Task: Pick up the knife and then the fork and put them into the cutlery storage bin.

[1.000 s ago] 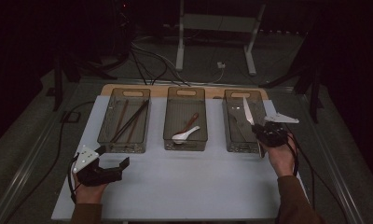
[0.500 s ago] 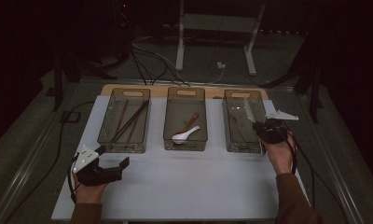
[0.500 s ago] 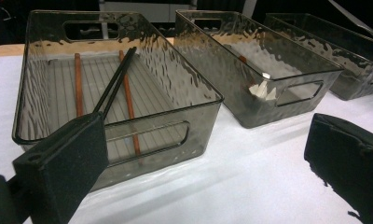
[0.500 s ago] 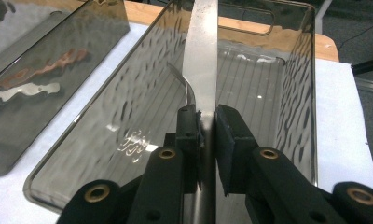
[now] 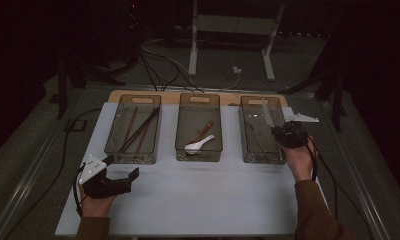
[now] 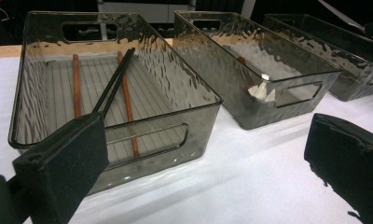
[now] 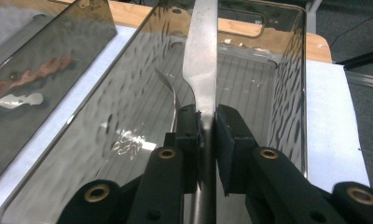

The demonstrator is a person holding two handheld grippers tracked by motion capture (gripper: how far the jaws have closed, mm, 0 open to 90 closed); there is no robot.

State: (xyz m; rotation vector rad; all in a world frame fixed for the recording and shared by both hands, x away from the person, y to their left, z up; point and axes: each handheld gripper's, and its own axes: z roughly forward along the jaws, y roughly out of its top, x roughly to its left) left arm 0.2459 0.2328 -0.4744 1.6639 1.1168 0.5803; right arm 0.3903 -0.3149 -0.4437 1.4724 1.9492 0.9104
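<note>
My right gripper (image 5: 277,130) hangs over the near right part of the right clear bin (image 5: 260,160), shut on a metal knife (image 5: 266,113) that points away over the bin. In the right gripper view the jaws (image 7: 205,126) pinch the knife (image 7: 202,56) upright above the bin floor, where another metal utensil (image 7: 172,93) lies. My left gripper (image 5: 122,167) rests open on the white table mat, in front of the left bin (image 5: 130,159). Nothing is between its pads (image 6: 63,163).
The left bin (image 6: 128,121) holds brown and black chopsticks (image 5: 140,129). In the middle bin (image 5: 199,157) lie a white spoon (image 5: 198,145) and a brown one. A wooden board edge runs behind the bins. Cables and a stand are on the floor beyond.
The right gripper with the knife has shifted only slightly over the right bin. The left gripper has stayed where it was.
</note>
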